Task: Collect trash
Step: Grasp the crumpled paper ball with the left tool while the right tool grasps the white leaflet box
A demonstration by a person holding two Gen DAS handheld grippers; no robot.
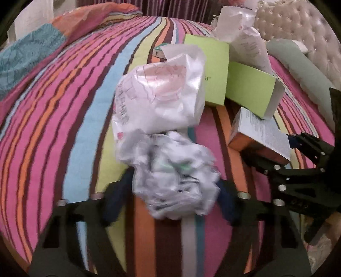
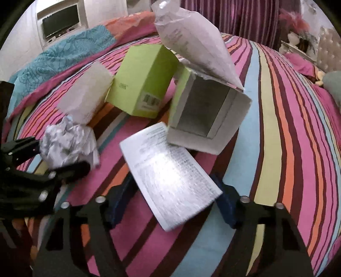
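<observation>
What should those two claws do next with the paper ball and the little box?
Probably lift both: the left gripper looks closed around the crumpled paper ball, and the right gripper straddles the printed box, both resting on the striped bedspread.

Striped bedspread [image 1: 53, 119], teal blanket [image 2: 64, 51], tufted headboard [image 1: 298, 27], purple curtains [image 2: 245, 12]

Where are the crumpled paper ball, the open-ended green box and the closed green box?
crumpled paper ball [image 1: 174, 176], left wrist view, middle of the wad.
open-ended green box [image 2: 204, 115], right wrist view, grey inside wall.
closed green box [image 2: 147, 81], right wrist view, its broad green face.
</observation>
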